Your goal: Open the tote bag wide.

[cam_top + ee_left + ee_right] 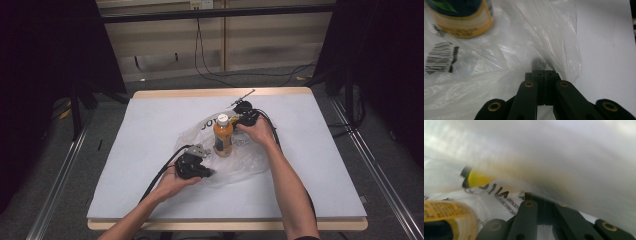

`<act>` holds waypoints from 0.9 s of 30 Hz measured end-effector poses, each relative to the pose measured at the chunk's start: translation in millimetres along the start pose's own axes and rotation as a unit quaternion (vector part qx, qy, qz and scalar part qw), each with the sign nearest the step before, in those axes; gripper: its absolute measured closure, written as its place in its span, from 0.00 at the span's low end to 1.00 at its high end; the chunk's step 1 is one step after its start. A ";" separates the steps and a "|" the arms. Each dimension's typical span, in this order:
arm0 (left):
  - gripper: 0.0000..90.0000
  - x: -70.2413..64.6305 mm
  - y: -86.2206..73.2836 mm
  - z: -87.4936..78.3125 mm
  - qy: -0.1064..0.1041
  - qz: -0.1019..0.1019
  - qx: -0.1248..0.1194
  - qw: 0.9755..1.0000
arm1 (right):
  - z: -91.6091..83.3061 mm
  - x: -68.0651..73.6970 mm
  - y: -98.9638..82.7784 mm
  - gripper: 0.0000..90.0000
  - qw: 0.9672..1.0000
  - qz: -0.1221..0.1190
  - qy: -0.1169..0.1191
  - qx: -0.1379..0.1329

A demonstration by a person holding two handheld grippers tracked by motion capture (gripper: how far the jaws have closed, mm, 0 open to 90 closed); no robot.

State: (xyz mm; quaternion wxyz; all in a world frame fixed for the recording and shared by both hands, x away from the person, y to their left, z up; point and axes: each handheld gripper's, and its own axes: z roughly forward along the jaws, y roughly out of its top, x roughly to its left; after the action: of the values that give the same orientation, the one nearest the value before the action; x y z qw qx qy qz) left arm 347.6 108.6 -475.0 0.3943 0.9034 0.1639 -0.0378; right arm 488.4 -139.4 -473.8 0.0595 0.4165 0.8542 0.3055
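Note:
An orange juice bottle [223,136] with a white cap stands upright on a clear plastic bag [242,162] in the middle of the table. My left gripper [210,173] lies at the bag's near left side, shut on a fold of the film [554,50]. The bottle's base [461,18] shows up-left of its jaws, beside a barcode [439,58]. My right gripper [238,122] sits just right of the bottle's neck, jaws together with bag film [564,162] draped over them. The bottle's label [446,218] is close at lower left.
A pale mat [150,130] covers the wooden table. A thin metal tool [243,94] lies near the far edge. Black cables [155,182] trail from both grippers toward the person. Printed lettering [496,191] and a yellow patch [477,178] show through the bag.

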 end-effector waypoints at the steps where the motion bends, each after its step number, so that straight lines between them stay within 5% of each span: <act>1: 1.00 1.7 0.0 -3.6 0.004 -0.008 -0.008 1.000 | -1.1 2.1 -1.8 1.00 1.000 0.000 0.004 -0.005; 5: 1.00 5.1 1.2 -10.8 0.011 -0.008 -0.024 1.000 | -9.9 8.6 -1.6 1.00 1.000 -0.013 0.005 -0.017; 8: 1.00 9.1 -1.0 -13.4 0.009 -0.022 -0.043 0.999 | -22.1 10.8 -0.5 1.00 0.998 -0.010 0.017 -0.052; 11: 1.00 12.1 -3.9 -17.3 0.010 -0.036 -0.061 0.997 | -30.2 12.3 -0.6 1.00 0.998 -0.014 0.015 -0.057; 18: 1.00 14.1 -1.9 -38.0 0.028 -0.043 -0.120 0.991 | -54.4 22.8 -8.8 1.00 0.996 -0.043 0.018 -0.078; 27: 1.00 14.2 -3.3 -43.2 0.056 -0.037 -0.126 0.990 | -90.6 25.2 -22.6 1.00 0.989 -0.041 0.032 -0.142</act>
State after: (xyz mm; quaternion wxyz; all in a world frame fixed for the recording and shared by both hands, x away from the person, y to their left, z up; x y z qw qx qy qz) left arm 357.2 145.7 -450.5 0.4940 0.8405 0.2219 0.0190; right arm 424.6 -173.9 -409.8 0.1030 0.3589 0.8198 0.4341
